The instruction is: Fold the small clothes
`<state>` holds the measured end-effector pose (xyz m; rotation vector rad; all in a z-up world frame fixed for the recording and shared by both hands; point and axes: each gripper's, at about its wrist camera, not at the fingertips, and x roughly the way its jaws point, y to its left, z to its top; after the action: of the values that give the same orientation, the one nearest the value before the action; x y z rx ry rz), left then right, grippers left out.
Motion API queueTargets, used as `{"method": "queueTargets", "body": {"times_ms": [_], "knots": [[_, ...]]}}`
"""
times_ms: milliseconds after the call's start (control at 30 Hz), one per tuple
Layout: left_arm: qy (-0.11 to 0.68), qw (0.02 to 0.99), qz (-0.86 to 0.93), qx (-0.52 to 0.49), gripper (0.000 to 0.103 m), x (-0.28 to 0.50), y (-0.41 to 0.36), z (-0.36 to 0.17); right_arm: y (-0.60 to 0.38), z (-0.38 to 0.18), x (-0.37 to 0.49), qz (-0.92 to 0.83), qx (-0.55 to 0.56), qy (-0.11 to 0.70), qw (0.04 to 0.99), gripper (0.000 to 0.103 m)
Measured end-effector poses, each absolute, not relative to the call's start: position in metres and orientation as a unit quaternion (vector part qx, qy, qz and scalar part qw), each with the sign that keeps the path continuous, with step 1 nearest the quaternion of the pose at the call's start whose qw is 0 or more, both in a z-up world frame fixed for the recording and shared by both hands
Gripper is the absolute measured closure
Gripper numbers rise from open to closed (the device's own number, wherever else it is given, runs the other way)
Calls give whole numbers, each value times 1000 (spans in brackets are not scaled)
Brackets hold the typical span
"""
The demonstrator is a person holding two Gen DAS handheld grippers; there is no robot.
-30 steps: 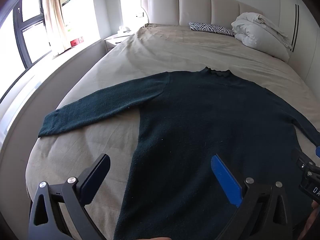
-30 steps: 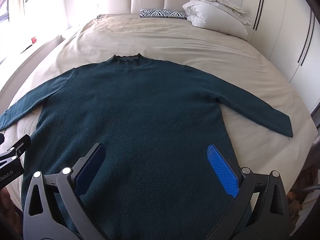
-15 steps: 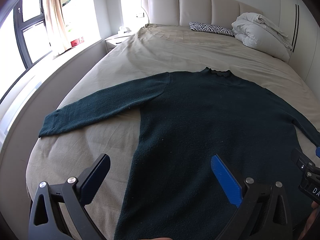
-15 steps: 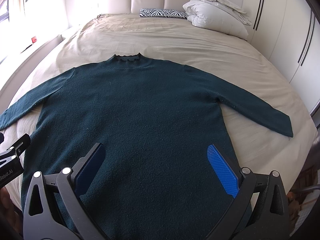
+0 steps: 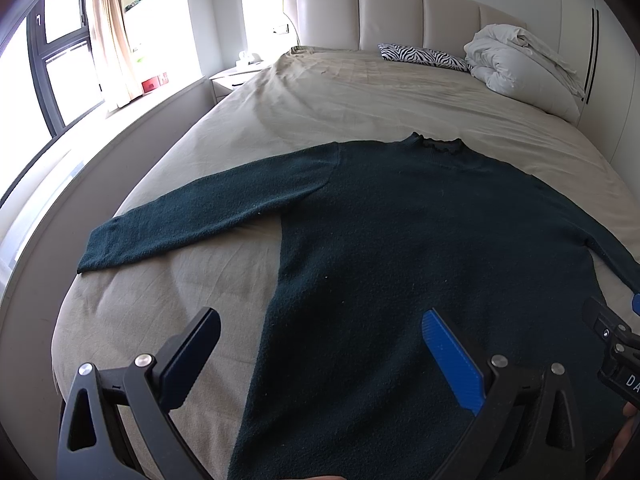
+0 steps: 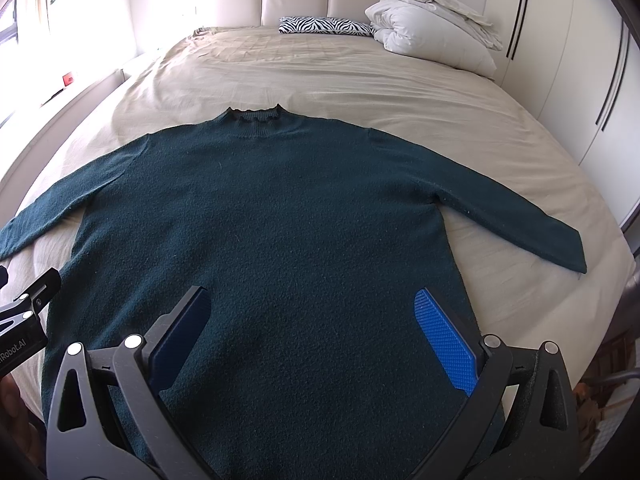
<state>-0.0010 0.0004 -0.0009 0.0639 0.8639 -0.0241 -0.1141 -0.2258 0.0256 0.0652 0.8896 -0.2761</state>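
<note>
Sweater [image 6: 280,240], dark green, lies spread flat on the bed [image 6: 360,80], its hem toward the foot edge nearest the cameras and its collar [image 6: 256,118] pointing up the bed toward the headboard [image 5: 400,12]. The body's long axis runs foot to head; both sleeves stretch outward toward the bed's side edges, the left sleeve [image 5: 192,224] angling toward the window-side edge and the right sleeve [image 6: 520,220] toward the wardrobe-side edge.

The left claw [image 5: 320,356] hangs released above the garment's left side seam, one finger over bare sheet, the other over knit. The right claw [image 6: 316,340] is likewise released, both fingers above the lower body; neither grips anything.

No fold appears made yet. The first move is likely a sleeve fold: each claw would do well to pinch a cuff through both layers and carry it across the chest, keeping the cloth low so the thick knit does not drag the body askew. A folded duvet [image 6: 432,36] and a zebra-print pillow [image 6: 324,26] sit near the headboard, well apart.
</note>
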Motion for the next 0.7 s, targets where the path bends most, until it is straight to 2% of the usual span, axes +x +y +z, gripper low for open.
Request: {"method": "queueTargets", "body": {"times_ms": [700], "knots": [[419,907,-12,31,0,-1,1,-1,-224,22,-115,-132,32,432,892,0]]}}
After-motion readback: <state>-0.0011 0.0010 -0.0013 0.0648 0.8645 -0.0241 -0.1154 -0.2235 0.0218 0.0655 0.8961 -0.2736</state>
